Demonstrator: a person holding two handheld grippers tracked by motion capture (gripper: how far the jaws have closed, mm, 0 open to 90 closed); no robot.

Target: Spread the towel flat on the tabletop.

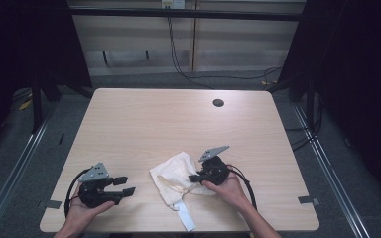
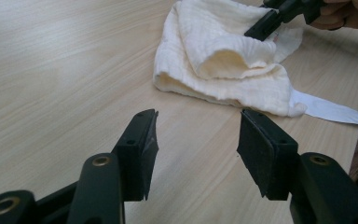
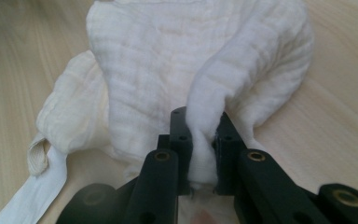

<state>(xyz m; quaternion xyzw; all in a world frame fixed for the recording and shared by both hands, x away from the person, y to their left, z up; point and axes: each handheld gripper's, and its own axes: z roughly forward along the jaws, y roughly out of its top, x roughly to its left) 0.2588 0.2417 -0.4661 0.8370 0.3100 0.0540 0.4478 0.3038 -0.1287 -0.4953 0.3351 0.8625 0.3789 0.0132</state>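
Cloth [image 1: 177, 174] lies crumpled on the near part of the table [image 1: 144, 124], a little right of the middle, with a white strap [image 1: 184, 218] trailing from it toward the near edge. It is pale cream with a fine ribbed weave, folded over itself in several layers.

In the high view the right tool [image 1: 194, 178] sits at the cloth's right edge, held in the person's right hand [image 1: 226, 187]. In the right gripper view its two black jaws are pressed onto a raised fold of the cloth [image 3: 168, 70], pinching it between the pads [image 3: 184, 135] so that the fabric bunches up into a ridge just ahead of them. The strap [image 3: 32, 196] runs off at the lower left of that view.

The left tool [image 1: 125, 186] rests in the person's left hand [image 1: 87, 206] near the table's near left corner, well apart from the cloth. In the left gripper view its jaws stand spread with only bare table between them; the cloth [image 2: 223, 60] lies beyond them, with the right tool's jaws [image 2: 261, 29] gripping its far side and the strap [image 2: 331, 111] stretching out to the right.

A dark round hole [image 1: 218, 102] marks the table's far side.
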